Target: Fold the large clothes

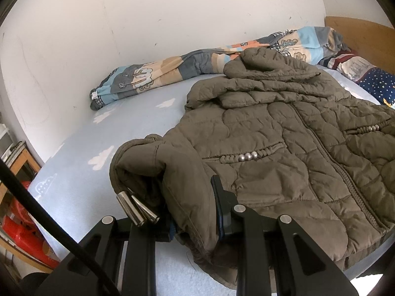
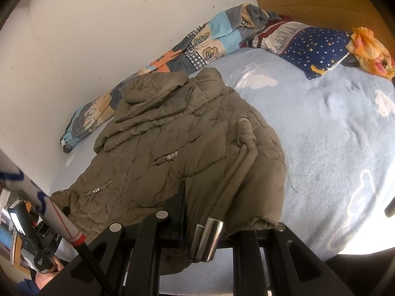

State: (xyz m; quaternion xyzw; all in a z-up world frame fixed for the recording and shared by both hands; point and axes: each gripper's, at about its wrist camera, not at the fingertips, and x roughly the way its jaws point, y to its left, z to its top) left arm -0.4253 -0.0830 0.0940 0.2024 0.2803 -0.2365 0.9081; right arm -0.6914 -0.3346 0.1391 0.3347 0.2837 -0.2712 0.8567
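Bed (image 2: 333, 135) carries the olive quilted jacket (image 1: 284, 148) at its near edge, left gripper (image 1: 195, 212) and right gripper (image 2: 209, 212) each clamped on a hem corner; advise lifting both evenly, keeping the hem taut.

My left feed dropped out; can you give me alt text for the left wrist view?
The left gripper is shut on the hem of an olive quilted jacket lying front-up on a pale blue cloud-print bed. A rolled patchwork duvet lies along the white wall behind it.
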